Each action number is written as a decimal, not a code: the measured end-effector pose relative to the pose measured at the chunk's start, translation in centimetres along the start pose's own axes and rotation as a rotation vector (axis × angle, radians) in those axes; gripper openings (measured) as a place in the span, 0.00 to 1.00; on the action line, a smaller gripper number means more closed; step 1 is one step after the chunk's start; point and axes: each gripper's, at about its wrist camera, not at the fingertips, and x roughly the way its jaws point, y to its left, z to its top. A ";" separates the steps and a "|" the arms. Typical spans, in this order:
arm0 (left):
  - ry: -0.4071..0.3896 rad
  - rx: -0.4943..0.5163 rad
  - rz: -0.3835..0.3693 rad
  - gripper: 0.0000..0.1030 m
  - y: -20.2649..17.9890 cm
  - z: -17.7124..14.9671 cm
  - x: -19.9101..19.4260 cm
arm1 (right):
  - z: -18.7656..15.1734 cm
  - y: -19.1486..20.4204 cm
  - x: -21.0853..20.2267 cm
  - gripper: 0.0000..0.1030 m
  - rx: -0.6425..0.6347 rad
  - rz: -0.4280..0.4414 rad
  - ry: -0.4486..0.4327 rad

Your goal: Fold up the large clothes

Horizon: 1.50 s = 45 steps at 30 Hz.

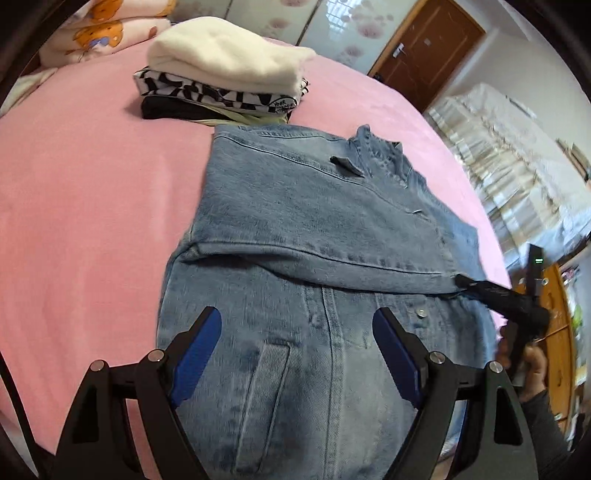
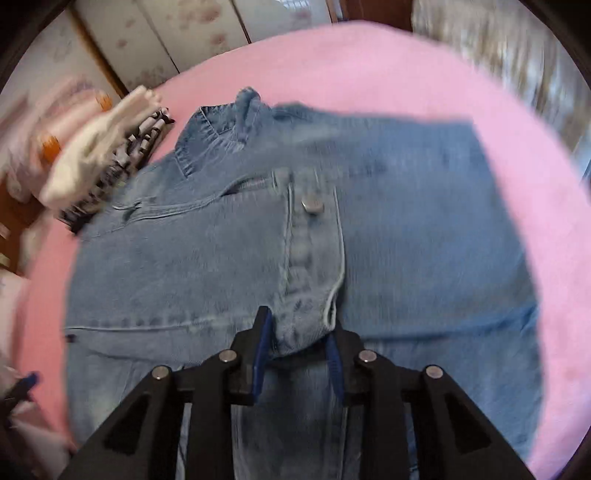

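A light blue denim jacket (image 1: pixel 314 229) lies on the pink bed sheet (image 1: pixel 92 206), partly folded over itself, with its collar at the far end. My left gripper (image 1: pixel 297 328) is open and empty, its blue-padded fingers (image 1: pixel 199 350) wide apart just above the jacket's near part. In the right wrist view the jacket (image 2: pixel 406 221) fills the middle, blurred. My right gripper (image 2: pixel 299 336) is shut on a fold of the jacket's button placket near a metal button (image 2: pixel 311 204). The right gripper also shows in the left wrist view (image 1: pixel 465 282) at the jacket's right edge.
A stack of folded clothes (image 1: pixel 229 77), white on top of black-and-white pieces, sits on the bed beyond the jacket. A pink printed quilt (image 1: pixel 99 29) lies at the far left. A wooden door (image 1: pixel 424 48) and a wooden cabinet (image 1: pixel 557 325) stand past the bed.
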 end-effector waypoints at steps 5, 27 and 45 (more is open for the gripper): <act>0.015 0.075 0.069 0.81 0.2 2.9 2.8 | 1.6 -1.5 -1.6 0.43 -0.015 0.031 -0.058; 0.130 -0.060 0.090 0.80 5.7 8.3 12.3 | 8.3 -5.0 6.9 0.43 0.031 0.453 0.187; 0.125 -0.052 0.110 0.81 5.1 8.0 12.7 | 5.9 -6.6 7.1 0.45 0.134 0.663 0.234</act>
